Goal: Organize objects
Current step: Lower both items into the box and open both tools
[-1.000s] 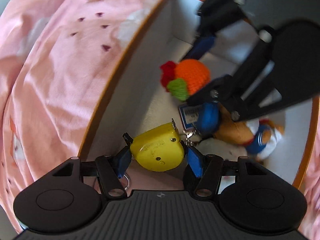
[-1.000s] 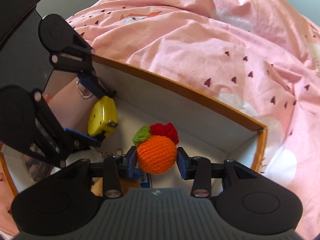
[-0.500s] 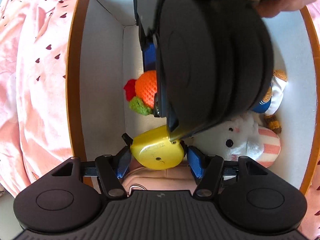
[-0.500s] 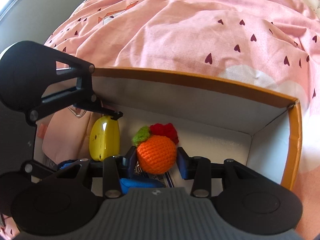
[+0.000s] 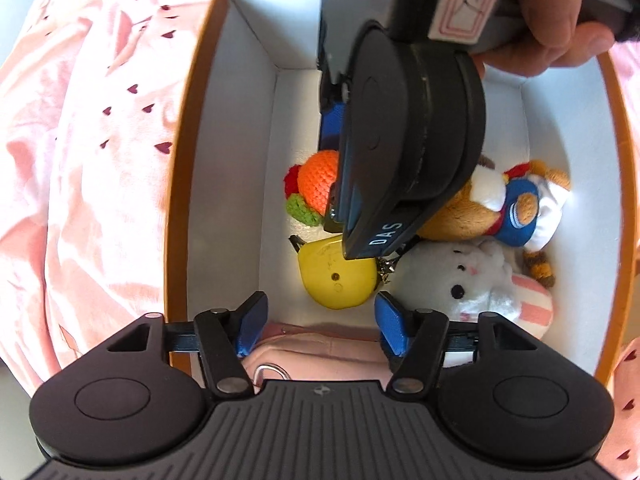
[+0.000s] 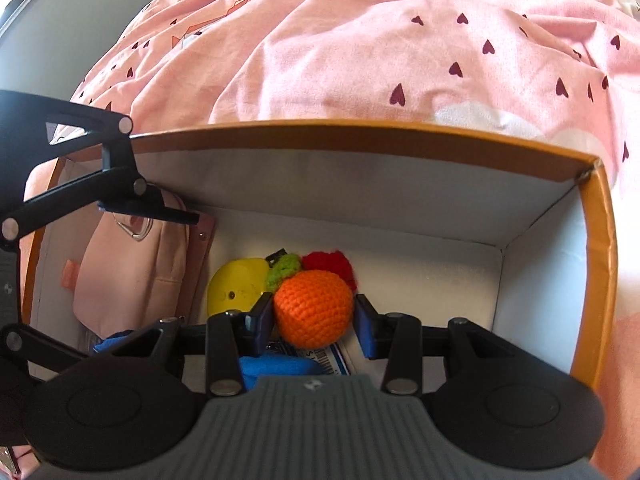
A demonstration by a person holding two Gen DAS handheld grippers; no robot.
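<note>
My left gripper (image 5: 320,322) hangs over the orange-rimmed box (image 5: 180,200) with its blue pads (image 5: 252,322) spread and nothing between them; the yellow tape measure (image 5: 336,276) lies on the white box floor just beyond the tips, clear of both pads. My right gripper (image 6: 316,320) is clenched on the orange crochet ball (image 6: 312,308), low inside the same box, with its green and red tufts next to the tape measure. A pink pouch (image 6: 136,264) leans at one end, and a white plush bunny (image 5: 472,280) and a brown plush bear (image 5: 496,208) crowd the far side. The box rests on a pink heart-print blanket (image 6: 360,40).
</note>
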